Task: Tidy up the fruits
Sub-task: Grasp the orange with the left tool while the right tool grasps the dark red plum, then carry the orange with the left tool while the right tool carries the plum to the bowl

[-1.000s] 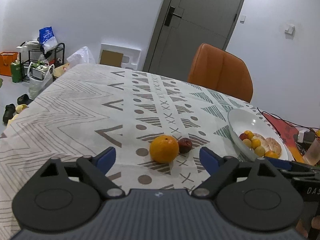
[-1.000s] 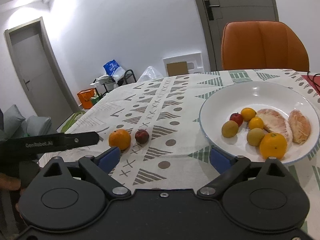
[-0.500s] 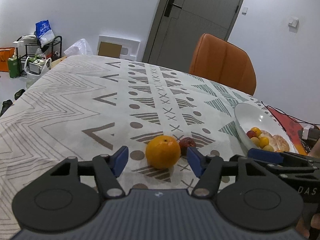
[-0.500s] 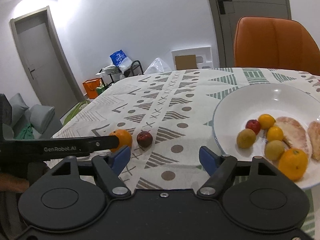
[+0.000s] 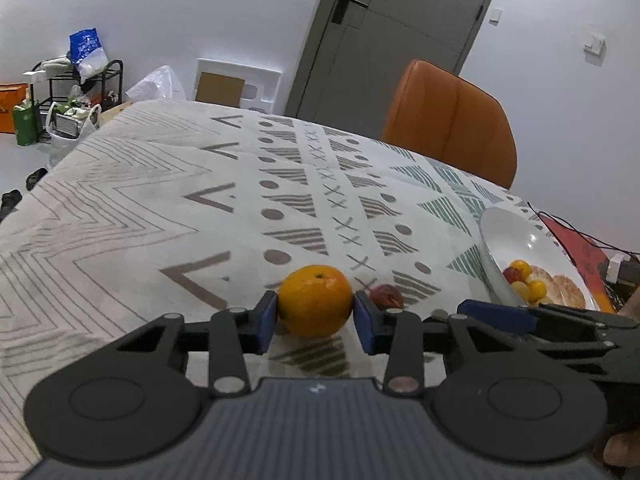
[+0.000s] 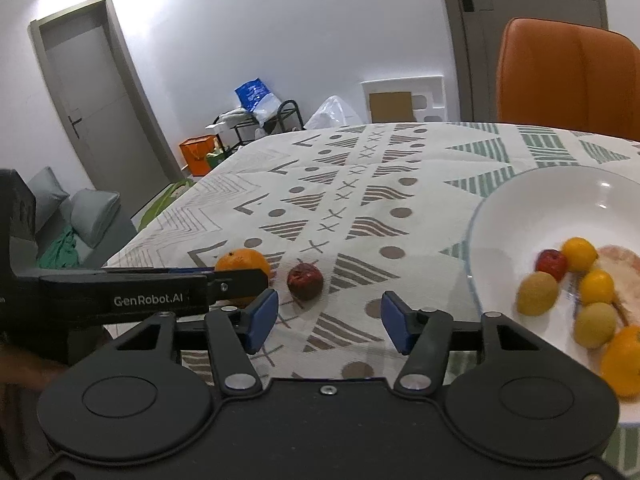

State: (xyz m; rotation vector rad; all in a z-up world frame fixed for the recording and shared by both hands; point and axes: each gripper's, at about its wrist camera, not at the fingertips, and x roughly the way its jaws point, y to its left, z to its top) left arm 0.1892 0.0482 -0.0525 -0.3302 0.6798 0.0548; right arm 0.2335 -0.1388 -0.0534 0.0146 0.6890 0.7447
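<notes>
An orange (image 5: 315,300) sits on the patterned tablecloth; my left gripper (image 5: 315,318) is shut on it, both blue pads touching its sides. It also shows in the right wrist view (image 6: 242,265), partly behind the left gripper's finger (image 6: 152,296). A small dark red fruit (image 5: 386,297) lies just right of the orange, also seen in the right wrist view (image 6: 305,281). My right gripper (image 6: 326,320) is open and empty, a little short of the red fruit. A white bowl (image 6: 520,200) at the right holds several small fruits and peeled citrus pieces (image 6: 576,280).
An orange chair (image 5: 450,120) stands at the table's far side. A red mat with cables (image 5: 580,248) lies beyond the bowl (image 5: 516,236). A shelf with bags (image 5: 76,80) stands on the floor at the left.
My left gripper has moved forward around the orange and closed from wide open onto it. My right gripper has shifted left towards the red fruit and narrowed somewhat.
</notes>
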